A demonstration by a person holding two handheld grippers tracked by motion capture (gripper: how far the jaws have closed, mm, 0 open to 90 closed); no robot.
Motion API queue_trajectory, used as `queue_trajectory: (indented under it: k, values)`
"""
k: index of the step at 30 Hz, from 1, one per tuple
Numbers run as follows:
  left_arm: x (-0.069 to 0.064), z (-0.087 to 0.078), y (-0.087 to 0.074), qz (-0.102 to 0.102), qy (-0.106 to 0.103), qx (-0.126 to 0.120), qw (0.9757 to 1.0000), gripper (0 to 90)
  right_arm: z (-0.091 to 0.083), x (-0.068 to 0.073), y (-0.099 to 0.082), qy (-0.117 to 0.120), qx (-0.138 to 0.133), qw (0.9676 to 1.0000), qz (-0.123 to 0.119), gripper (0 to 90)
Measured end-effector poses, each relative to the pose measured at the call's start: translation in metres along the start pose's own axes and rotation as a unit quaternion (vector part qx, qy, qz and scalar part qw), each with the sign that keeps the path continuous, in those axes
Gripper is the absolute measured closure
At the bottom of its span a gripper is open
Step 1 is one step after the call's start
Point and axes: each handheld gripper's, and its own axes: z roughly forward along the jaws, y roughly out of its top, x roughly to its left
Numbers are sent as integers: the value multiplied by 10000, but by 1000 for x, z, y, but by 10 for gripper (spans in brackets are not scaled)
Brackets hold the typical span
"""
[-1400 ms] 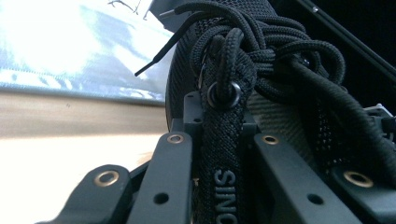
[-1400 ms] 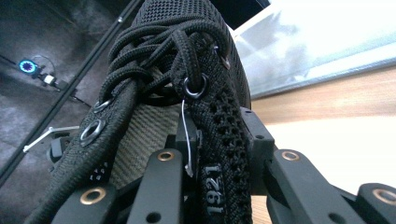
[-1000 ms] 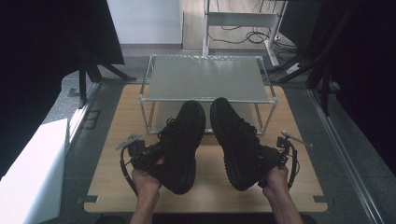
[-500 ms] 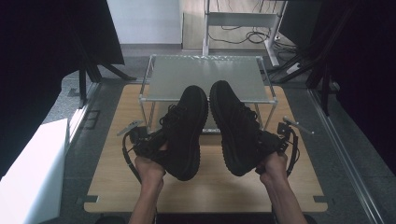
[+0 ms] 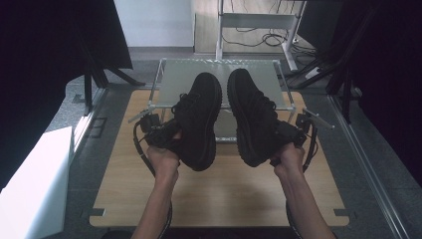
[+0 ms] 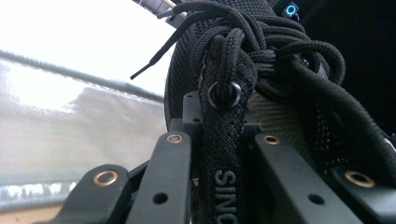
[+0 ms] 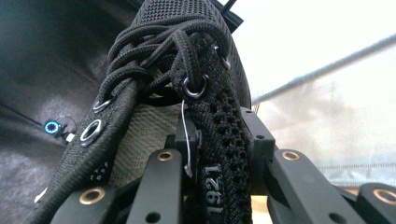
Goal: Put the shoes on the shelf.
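Left gripper (image 5: 160,130) clamped on left shoe (image 5: 198,119), right gripper (image 5: 293,133) on right shoe (image 5: 253,117), above rack (image 5: 169,82) front edge. Risk: thin collar holds slipping, toes knocking rack.

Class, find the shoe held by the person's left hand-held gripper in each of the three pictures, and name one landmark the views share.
High view: left shoe centre-left, toe over the metal shelf.
Left gripper view: it rises centre-right, collar strap between the jaws.
Right gripper view: I cannot pick it out.
Shared landmark: the metal shelf.
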Motion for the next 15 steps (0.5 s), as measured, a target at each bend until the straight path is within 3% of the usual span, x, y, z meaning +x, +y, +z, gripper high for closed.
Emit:
queue_trajectory:
  k: [15]
  values:
    - [8, 31, 43, -68, 325, -4, 9994, 812, 33, 5, 32, -327, -53, 9994, -27, 735]
